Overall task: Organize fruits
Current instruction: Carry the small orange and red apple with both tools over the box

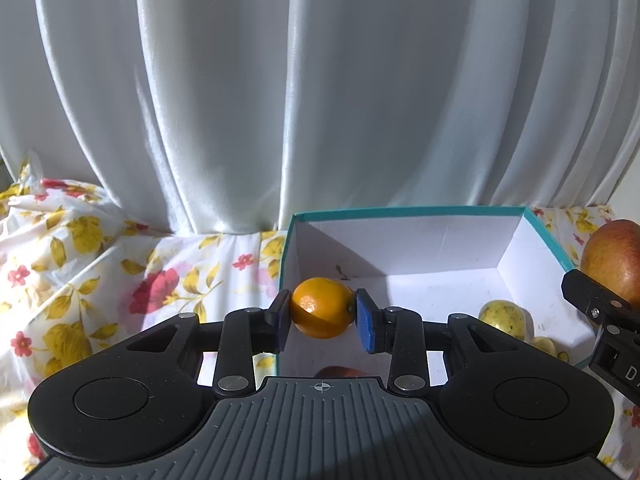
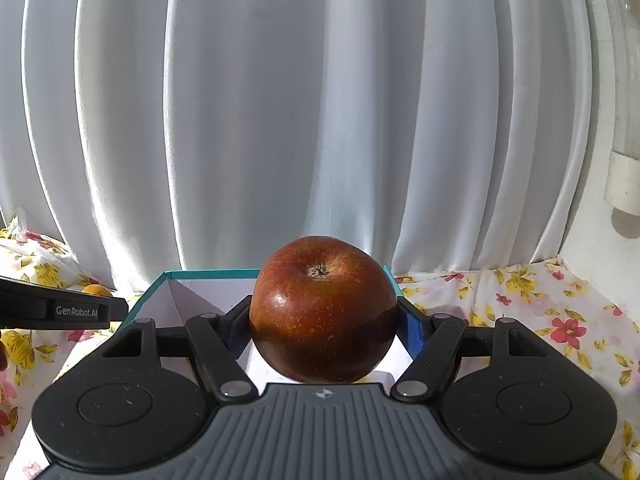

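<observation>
My left gripper (image 1: 323,316) is shut on a small orange (image 1: 322,307) and holds it over the left front part of a teal-rimmed white box (image 1: 440,240). Yellow-green fruits (image 1: 504,316) lie in the box at the right. My right gripper (image 2: 324,320) is shut on a dark red apple (image 2: 323,308) and holds it above the box (image 2: 188,288). The apple also shows at the right edge of the left wrist view (image 1: 612,260), with the right gripper's finger (image 1: 596,300) below it. The left gripper's finger (image 2: 60,308) and the orange (image 2: 96,290) show at the left of the right wrist view.
A floral tablecloth (image 1: 80,272) covers the table around the box. A white curtain (image 1: 280,100) hangs right behind the table. A reddish fruit (image 1: 340,372) shows just below my left gripper's fingers. A wall fixture (image 2: 624,184) is at the far right.
</observation>
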### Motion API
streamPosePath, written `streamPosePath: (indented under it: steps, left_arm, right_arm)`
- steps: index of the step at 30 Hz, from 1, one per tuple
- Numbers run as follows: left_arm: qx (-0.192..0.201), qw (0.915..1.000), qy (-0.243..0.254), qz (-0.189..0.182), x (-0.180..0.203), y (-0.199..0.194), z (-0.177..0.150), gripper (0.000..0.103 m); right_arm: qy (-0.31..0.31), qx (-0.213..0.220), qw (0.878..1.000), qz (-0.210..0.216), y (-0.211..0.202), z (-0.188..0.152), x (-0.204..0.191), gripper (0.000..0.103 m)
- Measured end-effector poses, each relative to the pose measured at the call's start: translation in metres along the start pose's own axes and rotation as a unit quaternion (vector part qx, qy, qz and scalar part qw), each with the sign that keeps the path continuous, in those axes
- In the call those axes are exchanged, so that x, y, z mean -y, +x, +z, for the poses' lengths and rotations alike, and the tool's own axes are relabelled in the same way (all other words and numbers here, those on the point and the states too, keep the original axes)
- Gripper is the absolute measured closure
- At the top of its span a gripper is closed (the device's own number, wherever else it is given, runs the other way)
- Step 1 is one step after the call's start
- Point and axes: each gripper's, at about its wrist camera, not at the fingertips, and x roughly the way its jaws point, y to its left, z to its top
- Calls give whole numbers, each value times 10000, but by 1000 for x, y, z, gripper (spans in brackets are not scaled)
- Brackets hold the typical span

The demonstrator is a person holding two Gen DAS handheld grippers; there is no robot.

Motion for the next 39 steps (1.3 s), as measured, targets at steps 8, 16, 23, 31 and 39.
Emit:
streamPosePath:
  steps: [8, 16, 23, 31, 39]
  left_arm:
    - [-136, 9999, 0, 17, -1, 11, -3, 66]
    - [-257, 9997, 29, 41, -2, 20, -7, 66]
    - [-359, 9993, 41, 42, -3, 29, -10, 66]
    - [-449, 9990, 60, 51, -3, 38, -12, 66]
    - [-571, 9983, 95, 62, -2, 47, -17, 66]
  right_arm:
    - [40, -134, 9999, -43, 11, -10, 2, 31]
    - [39, -241, 9996, -113, 20, -17, 3, 31]
    - [6, -315, 9994, -150, 27, -21, 2, 31]
    - [-44, -413, 9989, -200, 38, -25, 1, 31]
    - [-119, -529, 9983, -231, 49, -32, 1, 31]
